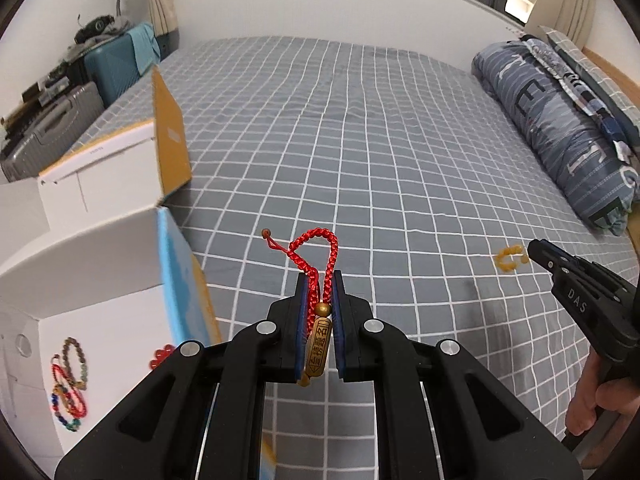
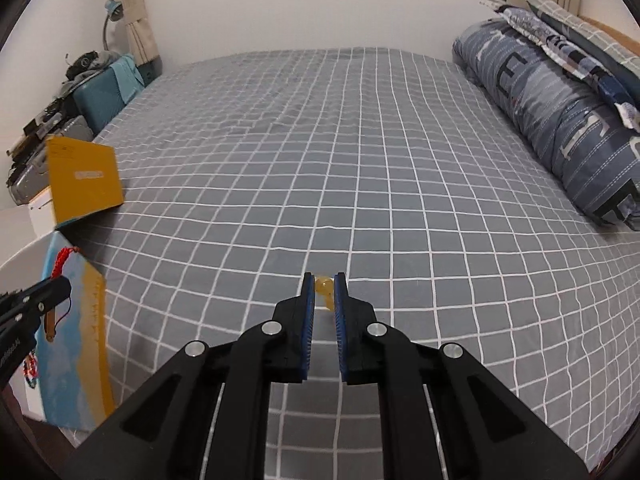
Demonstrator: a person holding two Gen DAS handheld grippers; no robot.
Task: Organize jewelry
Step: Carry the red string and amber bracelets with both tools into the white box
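Note:
My left gripper (image 1: 319, 278) is shut on a red braided cord bracelet (image 1: 316, 252) with a brass tag, held above the grey checked bed beside the white box (image 1: 100, 312). The box holds several bead bracelets (image 1: 68, 384). A yellow bead bracelet (image 1: 509, 258) lies on the sheet at the right; my right gripper (image 1: 532, 250) has its tip at it. In the right wrist view, my right gripper (image 2: 324, 280) has its fingers close on either side of the yellow bracelet (image 2: 323, 286), which lies on the sheet. The left gripper (image 2: 52, 286) with the red cord shows at far left.
The white box has blue and yellow open flaps (image 1: 176, 284); a second yellow flap (image 1: 172, 136) stands behind. A rolled blue quilt (image 1: 560, 128) and pillows lie along the right. Suitcases (image 1: 108, 64) stand past the bed's left edge.

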